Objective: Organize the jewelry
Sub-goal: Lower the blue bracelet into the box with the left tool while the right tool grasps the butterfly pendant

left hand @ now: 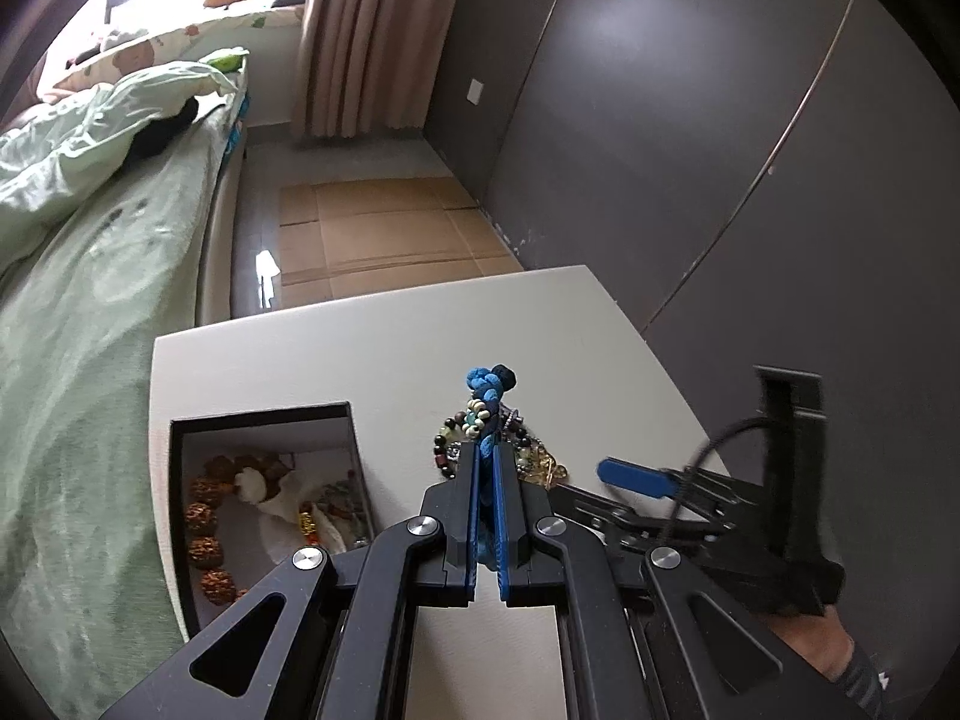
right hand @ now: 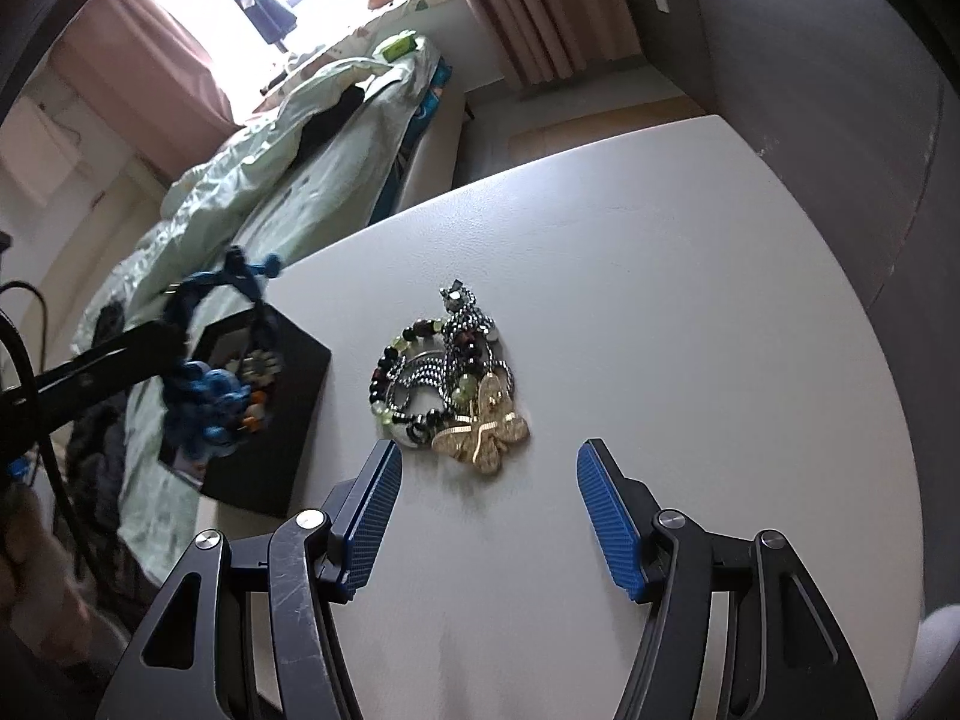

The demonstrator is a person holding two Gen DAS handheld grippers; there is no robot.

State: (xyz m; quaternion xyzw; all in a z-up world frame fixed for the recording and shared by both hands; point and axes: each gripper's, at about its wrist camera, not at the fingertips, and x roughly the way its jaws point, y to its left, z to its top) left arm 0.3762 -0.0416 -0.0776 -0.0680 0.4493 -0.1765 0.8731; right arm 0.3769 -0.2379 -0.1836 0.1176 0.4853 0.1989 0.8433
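My left gripper (left hand: pixel 486 462) is shut on a blue knotted cord bracelet (left hand: pixel 487 387) with pale beads, held above the white table (left hand: pixel 372 348). In the right wrist view the same bracelet (right hand: pixel 207 396) hangs over the black box (right hand: pixel 270 420). The open black box (left hand: pixel 264 414) holds brown bead jewelry. A pile of jewelry lies on the table: a beaded bracelet (right hand: pixel 396 360), a black-and-white chain (right hand: pixel 462 318) and a gold butterfly piece (right hand: pixel 486 426). My right gripper (right hand: pixel 486 468) is open and empty, just short of the butterfly.
A bed with green bedding (left hand: pixel 90 300) runs along the table's left side. A grey wardrobe wall (left hand: pixel 660 120) stands to the right. Flattened cardboard (left hand: pixel 384 228) lies on the floor beyond the table. The table's far edge (right hand: pixel 540 162) is close behind the pile.
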